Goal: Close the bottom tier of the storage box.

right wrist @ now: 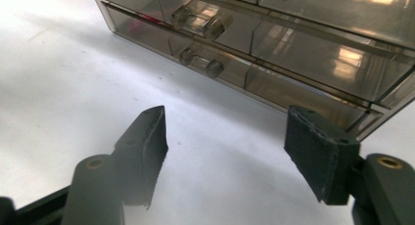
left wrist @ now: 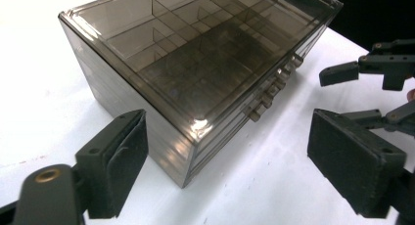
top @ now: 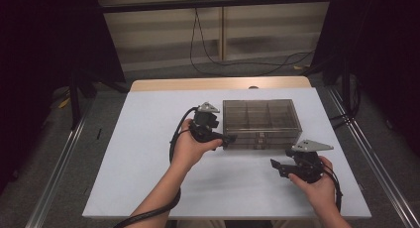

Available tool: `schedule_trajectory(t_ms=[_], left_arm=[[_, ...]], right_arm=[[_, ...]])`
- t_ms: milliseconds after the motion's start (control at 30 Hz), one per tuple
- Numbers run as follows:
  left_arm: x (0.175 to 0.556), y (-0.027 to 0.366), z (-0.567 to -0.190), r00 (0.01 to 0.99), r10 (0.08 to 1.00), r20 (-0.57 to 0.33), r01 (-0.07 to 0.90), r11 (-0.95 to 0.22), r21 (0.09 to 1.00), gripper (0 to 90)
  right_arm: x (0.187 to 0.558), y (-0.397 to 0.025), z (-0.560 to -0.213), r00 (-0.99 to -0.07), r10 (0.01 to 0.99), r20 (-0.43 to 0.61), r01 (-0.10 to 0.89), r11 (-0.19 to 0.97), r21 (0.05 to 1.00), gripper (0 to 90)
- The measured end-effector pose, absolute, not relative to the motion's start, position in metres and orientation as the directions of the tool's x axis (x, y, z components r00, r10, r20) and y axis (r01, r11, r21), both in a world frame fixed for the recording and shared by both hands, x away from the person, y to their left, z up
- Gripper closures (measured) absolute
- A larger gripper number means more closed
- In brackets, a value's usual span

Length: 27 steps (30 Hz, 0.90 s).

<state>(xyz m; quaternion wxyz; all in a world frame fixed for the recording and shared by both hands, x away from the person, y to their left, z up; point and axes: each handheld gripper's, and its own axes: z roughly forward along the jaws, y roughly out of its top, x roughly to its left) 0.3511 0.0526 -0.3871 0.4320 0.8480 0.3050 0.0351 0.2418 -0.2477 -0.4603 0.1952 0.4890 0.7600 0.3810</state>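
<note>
Centrally on the white table (top: 148, 153) stands a smoky transparent drawer box (top: 261, 123), its knobbed drawer fronts facing the near side. At its near left corner the left gripper (top: 225, 139) has its jaws spread wide and empty, the corner between them. Near and right, apart from the box, the right gripper (top: 275, 164) is also wide open, holding nothing.
</note>
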Motion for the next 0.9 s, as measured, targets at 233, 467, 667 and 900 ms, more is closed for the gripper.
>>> schedule_trajectory(t_ms=[233,467,667,900], left_arm=[[0.348,0.062,-0.392,0.815,0.544,-0.199,0.483,-0.45,0.751,10.5],[0.344,0.074,-0.397,0.82,0.536,-0.199,0.475,-0.444,0.76,8.3],[0.341,0.084,-0.401,0.824,0.536,-0.185,0.463,-0.449,0.764,7.4],[0.339,0.095,-0.407,0.825,0.533,-0.191,0.468,-0.451,0.76,6.6]], right_arm=[[0.239,-0.25,-0.46,-0.452,0.889,0.077,0.597,0.237,0.767,23.3],[0.236,-0.255,-0.462,-0.446,0.892,0.068,0.603,0.243,0.76,18.1],[0.234,-0.259,-0.462,-0.445,0.892,0.077,0.609,0.239,0.756,15.7],[0.233,-0.262,-0.461,-0.446,0.891,0.083,0.609,0.234,0.758,13.6]])
